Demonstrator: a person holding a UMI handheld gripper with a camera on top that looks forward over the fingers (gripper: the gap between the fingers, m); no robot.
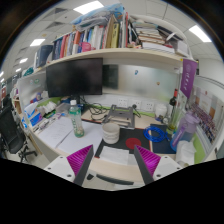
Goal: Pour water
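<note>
My gripper is held over a cluttered desk. A white and beige container fills the gap between the two magenta pads and touches both. I cannot make out what kind of container it is, and its lower part is hidden. Just ahead of the fingers stands a white cup-like stack. A blue bowl sits to its right. Farther left is a clear bottle with a green cap.
At the back a dark monitor stands under a shelf of books. An office chair is at the left. A tall green bottle and a white tub are on the right. A small red item lies near the right finger.
</note>
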